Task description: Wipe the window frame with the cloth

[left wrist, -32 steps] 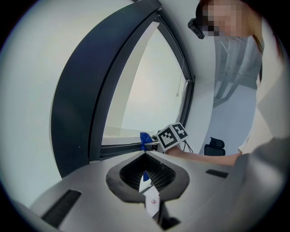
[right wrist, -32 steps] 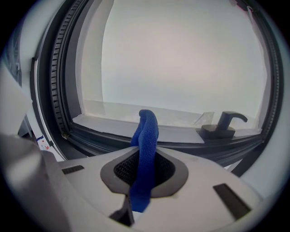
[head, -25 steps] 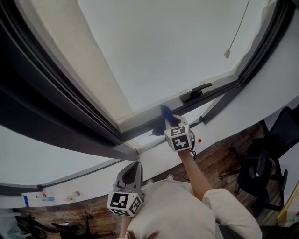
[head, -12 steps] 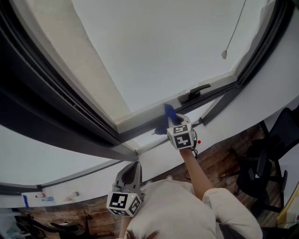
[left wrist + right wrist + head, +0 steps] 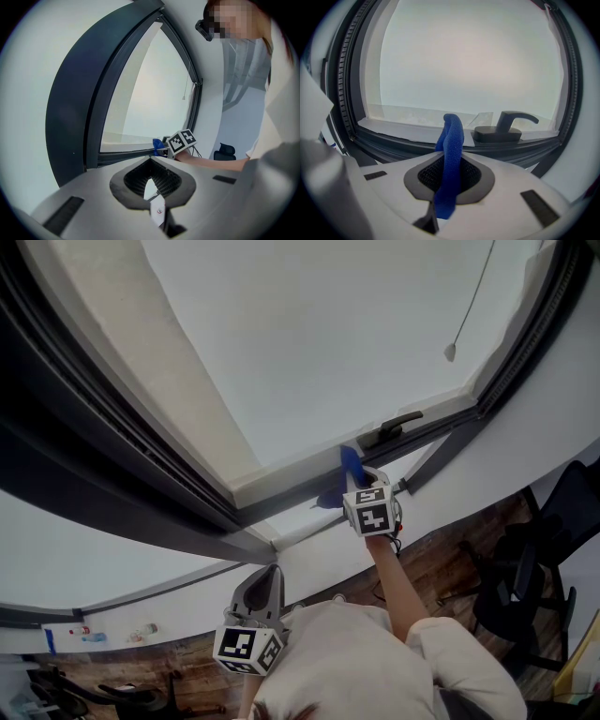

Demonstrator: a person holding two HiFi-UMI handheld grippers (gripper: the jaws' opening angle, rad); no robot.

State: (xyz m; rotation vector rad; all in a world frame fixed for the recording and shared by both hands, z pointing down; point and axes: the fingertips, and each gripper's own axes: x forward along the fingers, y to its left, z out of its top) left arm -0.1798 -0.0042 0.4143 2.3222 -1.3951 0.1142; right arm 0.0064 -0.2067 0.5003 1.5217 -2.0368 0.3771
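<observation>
While my right tool (image 5: 449, 176) is pinching the blue cloth (image 5: 451, 140) at the lower window frame (image 5: 403, 133), just left of the handle (image 5: 504, 129), the frame is running sideways and my closed, empty left tool (image 5: 151, 187) is hanging well apart.

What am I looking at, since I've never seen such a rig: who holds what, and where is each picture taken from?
No robot here: a person holds a claw tool in each hand. One picture comes from a camera on their head, looking down. The other two come from cameras riding on the claws. The right claw is shut on a blue cloth, held up by the dark window frame, just left of the black handle. The left claw is low by the person's body, closed with nothing in it. The patterned cubes are part of the tools.
</observation>
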